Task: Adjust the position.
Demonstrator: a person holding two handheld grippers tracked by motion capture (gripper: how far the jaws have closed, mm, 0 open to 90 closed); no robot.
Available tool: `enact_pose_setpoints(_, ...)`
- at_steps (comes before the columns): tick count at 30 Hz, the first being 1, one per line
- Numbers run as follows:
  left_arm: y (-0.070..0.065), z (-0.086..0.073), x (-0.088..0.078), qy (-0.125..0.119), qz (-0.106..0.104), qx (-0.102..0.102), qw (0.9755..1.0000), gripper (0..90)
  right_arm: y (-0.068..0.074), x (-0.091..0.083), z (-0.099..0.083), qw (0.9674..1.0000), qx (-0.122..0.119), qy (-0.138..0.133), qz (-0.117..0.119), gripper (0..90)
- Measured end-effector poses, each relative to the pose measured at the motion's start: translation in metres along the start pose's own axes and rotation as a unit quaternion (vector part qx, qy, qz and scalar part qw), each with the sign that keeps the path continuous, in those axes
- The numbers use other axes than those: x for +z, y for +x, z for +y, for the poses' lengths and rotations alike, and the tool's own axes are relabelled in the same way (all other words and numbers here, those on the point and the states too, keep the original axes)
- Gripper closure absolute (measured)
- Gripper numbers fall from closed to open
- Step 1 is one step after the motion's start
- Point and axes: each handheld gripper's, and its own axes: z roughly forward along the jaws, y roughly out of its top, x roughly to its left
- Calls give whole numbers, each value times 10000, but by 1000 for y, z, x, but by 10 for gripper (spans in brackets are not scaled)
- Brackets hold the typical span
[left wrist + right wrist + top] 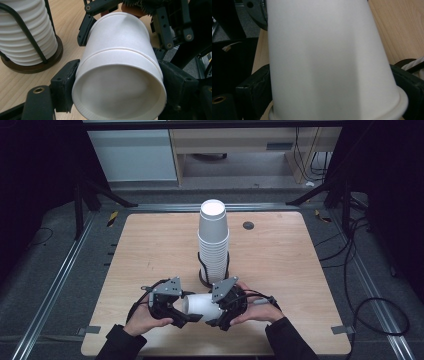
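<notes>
Paper cups point(202, 306), nested sideways, clamped between left tongs point(176, 312) and right tongs point(220, 312), near table's front edge point(215, 353).

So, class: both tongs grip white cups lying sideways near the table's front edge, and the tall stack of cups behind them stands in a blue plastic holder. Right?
Not quite. The left gripper view shows the holder under the stack of cups is dark, with black wire uprights, not blue plastic. The rest holds.

A stack of cups point(213, 240) stands in a holder point(206, 279) at the middle of the worktop point(280, 270). Before it, near the front edge, a cup point(202, 306) lies sideways between the left claw point(186, 316) and the right claw point(216, 314).
</notes>
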Motion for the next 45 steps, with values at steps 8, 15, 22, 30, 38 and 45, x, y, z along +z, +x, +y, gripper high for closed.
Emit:
enact_pose_setpoints(8,3,-2,-5,-78,65,-7,9999,228,-2,-8,-1,9998,108,-136,-59,41)
enact_pose_setpoints(15,9,-4,-20,-332,217,-92,9992,227,-9,-34,-3,9973,298,-658,-142,42)
enact_pose_setpoints(22,15,-6,-39,-944,290,-199,9949,227,-16,-47,-9,9943,553,-898,-170,46)
enact_pose_setpoints(30,11,-2,-48,-1424,211,-145,9895,226,-15,-43,-8,9904,702,-1192,81,50)
enact_pose_setpoints(38,4,2,-42,-1654,-50,-105,9862,226,-15,-38,-6,9853,813,-1457,375,49)
enact_pose_setpoints(45,0,4,-34,-1611,-246,-40,9866,227,-12,-36,-4,9832,793,-1562,510,46)
